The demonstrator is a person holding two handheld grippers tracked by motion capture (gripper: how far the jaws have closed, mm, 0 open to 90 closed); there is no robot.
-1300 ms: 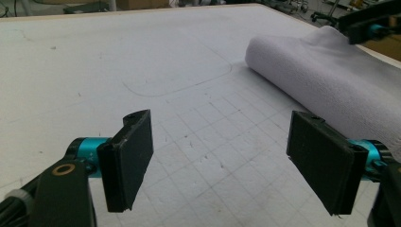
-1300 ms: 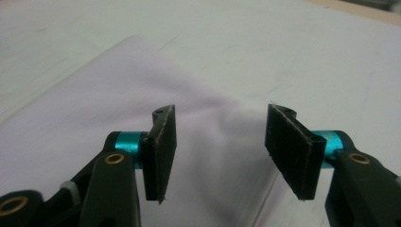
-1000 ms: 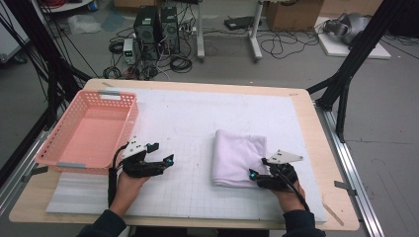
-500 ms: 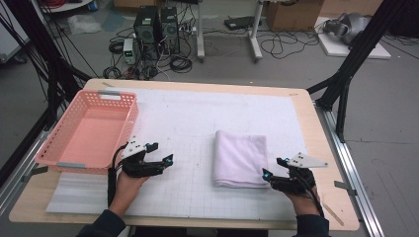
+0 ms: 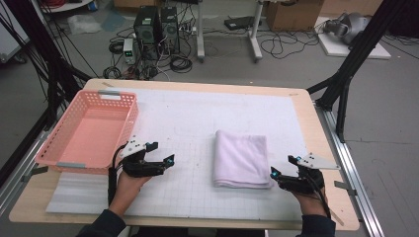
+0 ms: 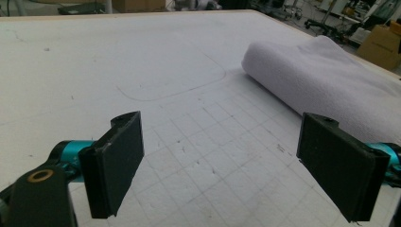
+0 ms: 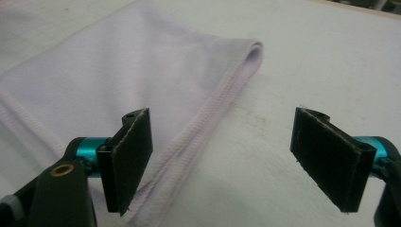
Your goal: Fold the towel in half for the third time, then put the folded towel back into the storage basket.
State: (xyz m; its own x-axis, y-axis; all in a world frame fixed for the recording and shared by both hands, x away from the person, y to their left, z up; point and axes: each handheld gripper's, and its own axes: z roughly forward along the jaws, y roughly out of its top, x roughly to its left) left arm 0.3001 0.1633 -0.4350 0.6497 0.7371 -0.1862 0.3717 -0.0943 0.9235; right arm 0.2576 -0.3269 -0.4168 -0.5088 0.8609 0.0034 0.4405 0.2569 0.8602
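Note:
A folded pale lilac towel [image 5: 241, 158] lies flat on the white gridded mat [image 5: 197, 128], right of centre. My right gripper [image 5: 284, 168] rests just off the towel's near right corner, open, with nothing between its jaws; in the right gripper view the towel's hemmed edge [image 7: 208, 113] runs past the left jaw. My left gripper [image 5: 163, 154] sits on the mat between the pink basket [image 5: 89, 129] and the towel, open and empty. From the left gripper view the towel's rolled fold [image 6: 321, 80] lies ahead to the right.
The pink plastic basket stands at the table's left edge with nothing in it. Bare wooden table border [image 5: 316, 123] frames the mat. Black frame legs, cables and computer towers stand on the floor beyond the far edge.
My right gripper has let go of the towel's near right corner and pulled back to the right, off the cloth. The towel now lies flat. The left gripper has stayed put.

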